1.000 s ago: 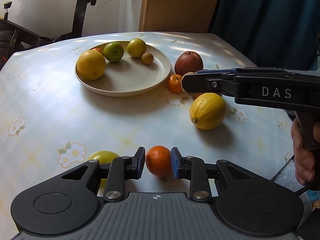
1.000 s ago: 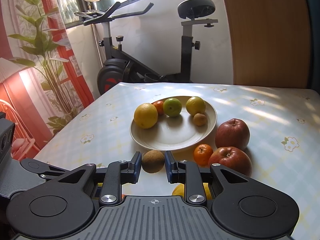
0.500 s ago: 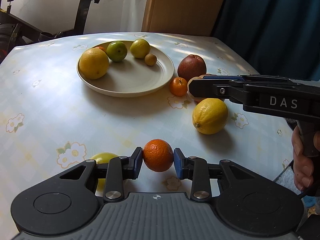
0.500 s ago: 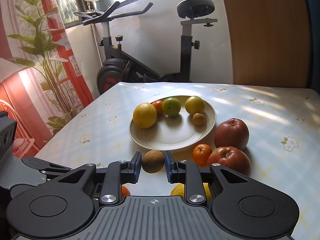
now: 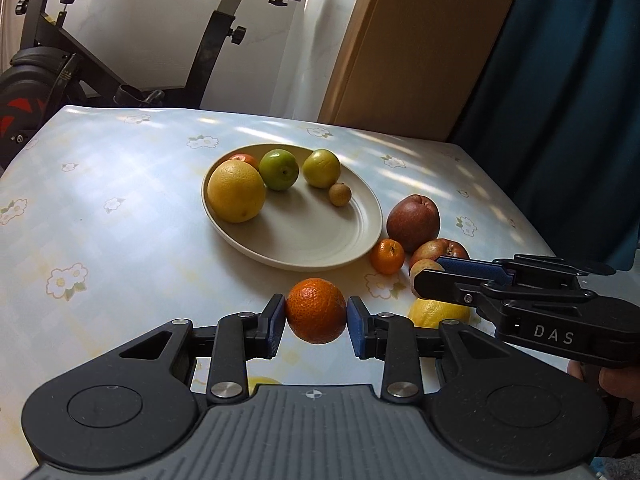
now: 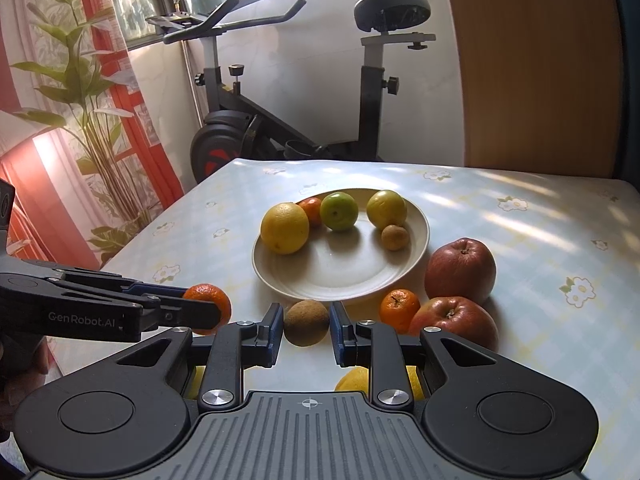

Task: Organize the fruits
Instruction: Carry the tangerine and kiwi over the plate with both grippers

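My left gripper (image 5: 317, 316) is shut on an orange (image 5: 316, 310) and holds it off the table, just short of the cream plate (image 5: 320, 258). That plate carries a large yellow citrus (image 5: 236, 191), two green fruits, a small brown fruit and a red one behind. My right gripper (image 6: 307, 326) is shut on a brown kiwi (image 6: 306, 322), near the plate's front rim (image 6: 280, 280). In the right wrist view the left gripper (image 6: 202, 311) with its orange (image 6: 212, 303) comes in from the left.
On the flowered tablecloth (image 5: 120, 240) right of the plate lie two red apples (image 5: 414, 218), a mandarin (image 5: 386, 256) and a lemon (image 5: 438, 313). Another yellow fruit (image 5: 262, 382) peeks out below my left gripper. An exercise bike (image 6: 304, 128) stands beyond the table's far edge.
My left gripper has lifted the orange off the table and carried it toward the plate, rolling a little. The right gripper with the kiwi has stayed put.
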### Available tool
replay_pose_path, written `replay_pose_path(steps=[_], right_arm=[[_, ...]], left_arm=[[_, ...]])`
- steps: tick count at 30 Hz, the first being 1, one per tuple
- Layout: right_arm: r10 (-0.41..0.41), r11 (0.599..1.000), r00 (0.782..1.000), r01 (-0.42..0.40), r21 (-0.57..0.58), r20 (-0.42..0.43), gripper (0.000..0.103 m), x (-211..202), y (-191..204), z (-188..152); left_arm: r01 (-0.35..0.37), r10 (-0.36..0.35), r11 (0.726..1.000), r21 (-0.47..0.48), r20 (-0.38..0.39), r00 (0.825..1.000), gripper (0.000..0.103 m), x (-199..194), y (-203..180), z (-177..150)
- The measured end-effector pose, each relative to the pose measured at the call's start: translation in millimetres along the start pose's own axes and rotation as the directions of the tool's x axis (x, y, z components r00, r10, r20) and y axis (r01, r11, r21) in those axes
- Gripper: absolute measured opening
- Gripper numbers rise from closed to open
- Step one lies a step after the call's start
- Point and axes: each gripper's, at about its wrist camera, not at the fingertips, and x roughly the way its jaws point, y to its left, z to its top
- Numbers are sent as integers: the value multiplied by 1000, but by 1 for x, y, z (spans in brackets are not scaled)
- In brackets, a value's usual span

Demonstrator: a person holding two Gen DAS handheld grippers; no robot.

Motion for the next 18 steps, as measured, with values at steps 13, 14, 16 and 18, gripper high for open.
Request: replay_pose_path(steps=[13,14,16,18], right_arm=[[-3,1000,1000,3,-11,-22,23,12,-2,6],[-2,1000,1000,1,-12,-23,23,13,-2,8],[6,1000,1000,-7,-9,-24,23,15,-3,12],[29,1000,999,-29,4,-27,23,19,-7,21]], left_arm=[[-7,7,1000,-16,38,999,35,-1,9,17],[-5,6,1000,-13,37,999,35,1,9,18],[-4,5,1000,-7,37,999,35,4,9,20],[-5,5,1000,0,39,999,35,7,10,24]])
